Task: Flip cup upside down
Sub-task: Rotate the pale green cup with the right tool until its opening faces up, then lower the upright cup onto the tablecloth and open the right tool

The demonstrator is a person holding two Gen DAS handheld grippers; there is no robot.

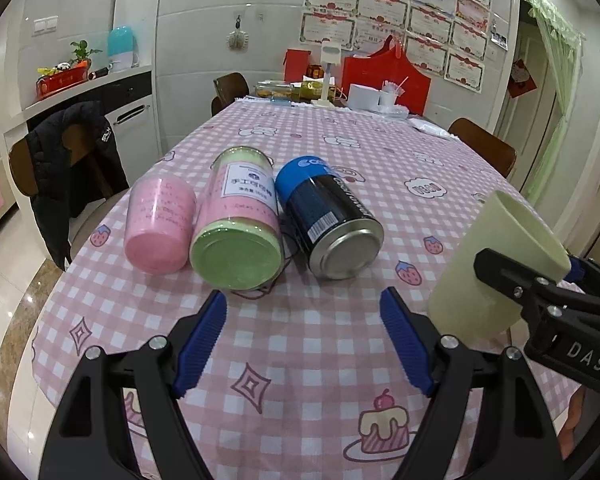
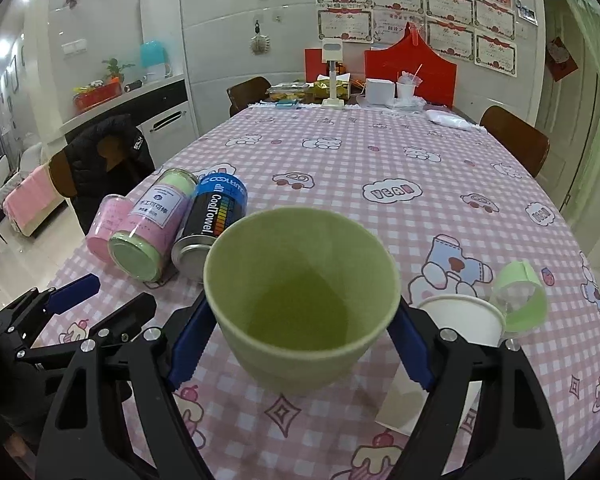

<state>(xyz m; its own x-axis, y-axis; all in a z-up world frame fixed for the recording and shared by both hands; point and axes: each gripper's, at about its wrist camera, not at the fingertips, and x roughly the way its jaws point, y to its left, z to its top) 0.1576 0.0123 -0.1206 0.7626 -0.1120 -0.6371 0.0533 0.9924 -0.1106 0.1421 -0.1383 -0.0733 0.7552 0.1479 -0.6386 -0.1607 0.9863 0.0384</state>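
Observation:
A pale green cup sits between my right gripper's blue pads, which are shut on its sides. Its open mouth faces the right wrist camera and I see its empty inside. In the left wrist view the same cup is held tilted above the table at the right, the right gripper clamped on it. My left gripper is open and empty, low over the tablecloth in front of the lying cans. It also shows at the left of the right wrist view.
A pink cup, a green-lidded jar and a blue-black can lie side by side on the pink checked tablecloth. A white paper cup and a green tape roll stand at right. Chairs ring the table; clutter sits at the far end.

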